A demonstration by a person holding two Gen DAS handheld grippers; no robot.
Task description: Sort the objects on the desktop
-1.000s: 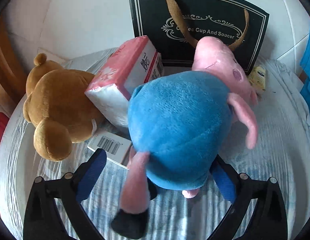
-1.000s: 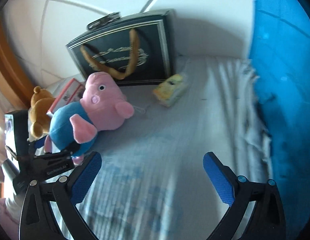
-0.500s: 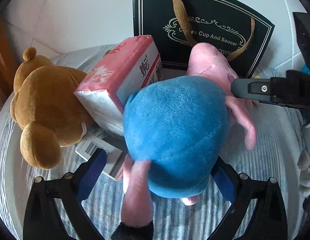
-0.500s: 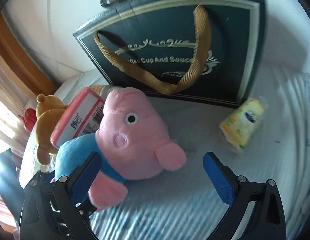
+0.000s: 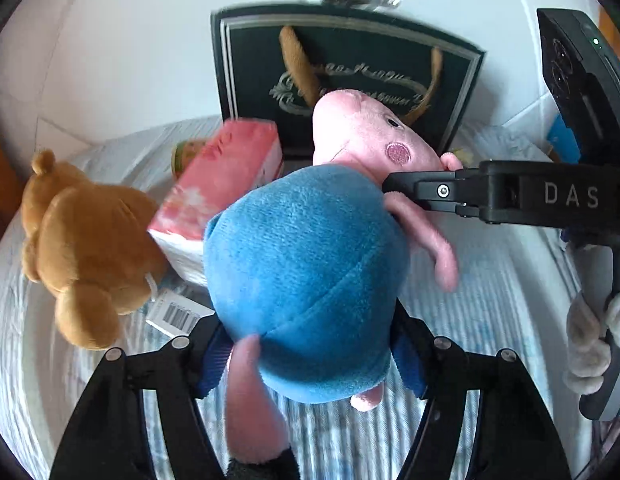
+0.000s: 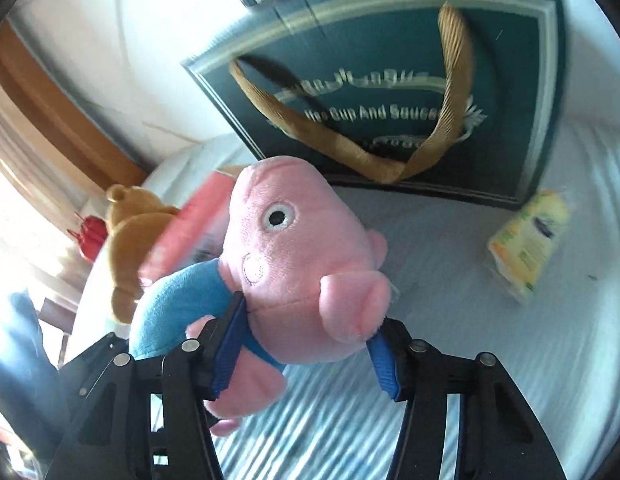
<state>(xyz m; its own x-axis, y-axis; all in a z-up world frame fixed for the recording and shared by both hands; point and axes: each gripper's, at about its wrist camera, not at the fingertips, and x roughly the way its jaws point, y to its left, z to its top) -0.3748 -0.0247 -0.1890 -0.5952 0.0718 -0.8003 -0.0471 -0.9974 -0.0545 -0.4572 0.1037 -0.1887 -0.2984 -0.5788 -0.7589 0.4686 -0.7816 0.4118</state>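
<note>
Pig plush (image 5: 306,276), pink head and blue body, sits between both of my tools above the striped cloth of the desk (image 6: 489,380), in front of the dark gift bag (image 6: 389,80) that stands against the wall. My left gripper (image 5: 310,356) has its jaws closing around the blue belly, the blue pads sunk into the fabric on either side, so I count that as a grip. My right gripper (image 6: 306,356) comes in from the side, and its jaws are closing too, the pads pressing at the neck just below the pink head.

I judge this toy light and very soft: it gives under the pads instead of resisting, so a squeeze on stuffing alone may let it sag or twist. The fleece looks grippy, not slick, and nothing on it seems breakable. The thick belly and the neck seam are the sensible places to hold; the thin arms and the dangling leg would only stretch and flop.

Just to the left lie a brown teddy bear (image 5: 82,240) and a pink tissue pack (image 5: 222,192), the pack leaning close against the pig's blue side; whether they touch I cannot tell. A yellow packet (image 6: 529,236) rests well apart on the right.
</note>
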